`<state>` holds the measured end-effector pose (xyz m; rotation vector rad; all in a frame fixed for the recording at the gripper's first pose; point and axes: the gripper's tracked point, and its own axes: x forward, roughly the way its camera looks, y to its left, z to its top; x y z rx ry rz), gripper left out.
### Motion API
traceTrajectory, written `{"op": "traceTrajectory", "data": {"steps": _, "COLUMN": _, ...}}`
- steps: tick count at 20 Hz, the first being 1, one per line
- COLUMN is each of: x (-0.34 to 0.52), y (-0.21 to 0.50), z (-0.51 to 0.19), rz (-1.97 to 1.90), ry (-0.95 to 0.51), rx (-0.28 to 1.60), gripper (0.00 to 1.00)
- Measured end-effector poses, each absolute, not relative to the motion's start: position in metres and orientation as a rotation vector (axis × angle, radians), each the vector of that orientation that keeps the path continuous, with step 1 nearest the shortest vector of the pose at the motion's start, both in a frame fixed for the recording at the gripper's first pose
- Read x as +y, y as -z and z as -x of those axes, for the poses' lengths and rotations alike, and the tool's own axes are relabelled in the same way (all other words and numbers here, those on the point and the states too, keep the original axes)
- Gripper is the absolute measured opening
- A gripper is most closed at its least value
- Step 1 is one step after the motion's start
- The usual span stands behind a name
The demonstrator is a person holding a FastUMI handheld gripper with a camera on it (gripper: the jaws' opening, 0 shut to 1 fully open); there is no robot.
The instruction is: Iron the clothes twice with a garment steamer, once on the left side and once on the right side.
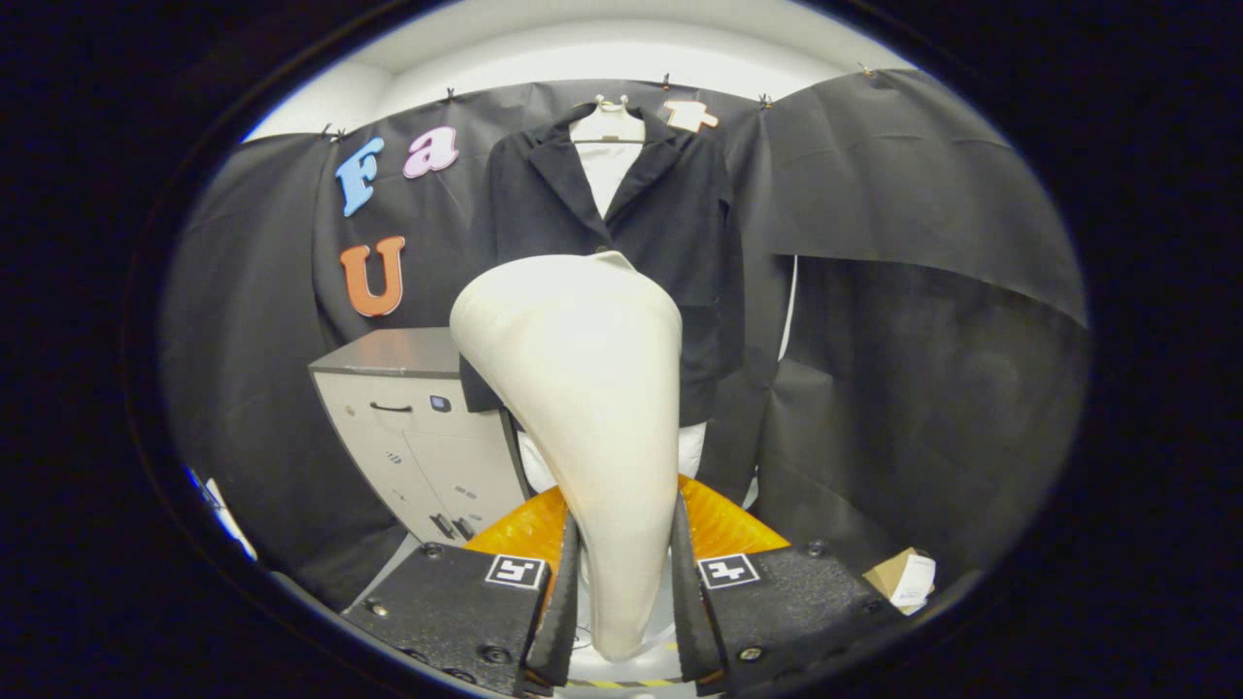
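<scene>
The fingers (621,592) are clamped on the garment steamer (583,388), held short of the hanging jacket (670,223), so both passes seem left.

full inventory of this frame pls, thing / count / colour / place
garment steamer: 1, cream white, clamped between the claw's fingers, head raised in front of the jacket
jacket: 1, black, on a hanger against the booth wall, beyond the steamer
hanger: 1, white, at the jacket's collar
white garment: 1, white, under the jacket, seen at the open collar
cabinet: 1, light grey with a darker top, beside the jacket's lower hem
small box: 1, tan with a white label, on the floor by the cloth wall
orange object: 1, orange, low behind the steamer handle; cannot tell what it is
claw: 1, both fingers pressing the steamer handle
</scene>
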<state>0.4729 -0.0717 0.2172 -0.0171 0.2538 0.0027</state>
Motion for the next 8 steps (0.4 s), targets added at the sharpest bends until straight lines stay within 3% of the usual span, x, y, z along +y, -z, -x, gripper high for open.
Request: {"op": "traceTrajectory", "data": {"steps": 8, "x": -0.0707, "y": -0.226, "z": -0.4763, "rz": 0.022, "ry": 0.012, "rx": 0.187, "gripper": 0.44}}
